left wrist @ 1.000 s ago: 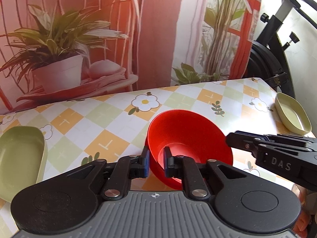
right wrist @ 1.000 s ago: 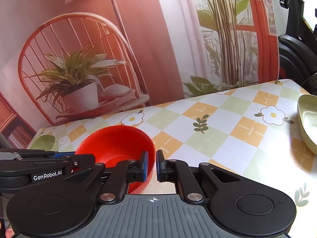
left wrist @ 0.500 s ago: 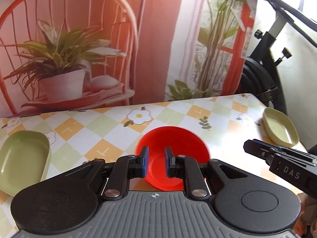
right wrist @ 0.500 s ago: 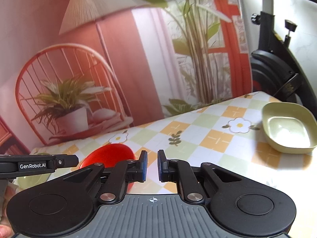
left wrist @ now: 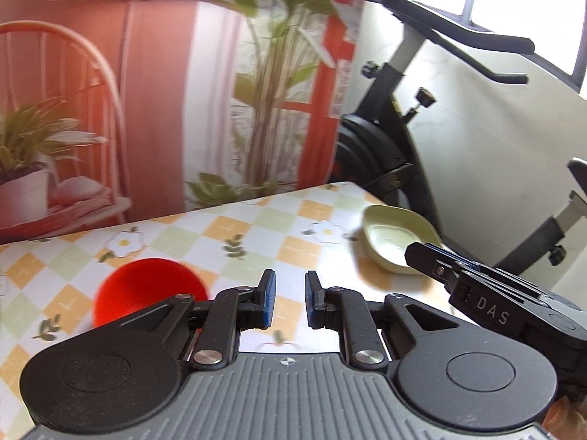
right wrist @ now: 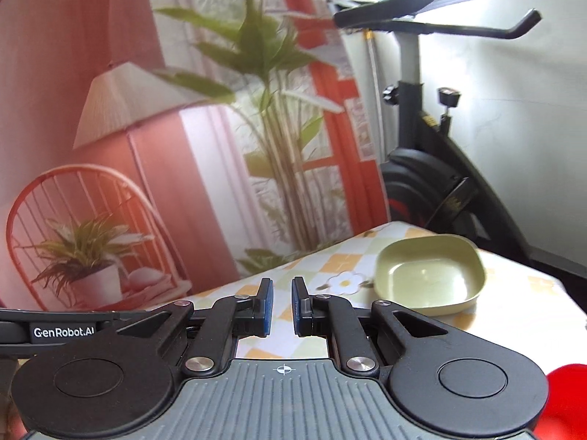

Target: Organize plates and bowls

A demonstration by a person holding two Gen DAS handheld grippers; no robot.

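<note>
the red bowl (left wrist: 146,289) sits upright on the checked table (left wrist: 227,231), low and left in the left wrist view, partly hidden behind the left gripper (left wrist: 287,302). that gripper's jaws stand a little apart with nothing between them. the green dish (right wrist: 429,275) rests near the table's far right corner, just ahead and right of the right gripper (right wrist: 282,304), whose jaws are also slightly parted and empty. from the left wrist view the right gripper's tip overlaps the dish's near edge, but i cannot tell if it touches.

the dish looks like light, stiff plastic or fibre, shallow, with rounded corners and a thin raised rim. it probably won't break, but the smooth surface may slip, and being light it may skate across the cloth if nudged. the best hold seems to be the near rim, one finger inside and one outside the wall. the bowl looks the same: light, rigid, glossy, best pinched at its rim. a red shape at the lower right of the right wrist view is unclear.
</note>
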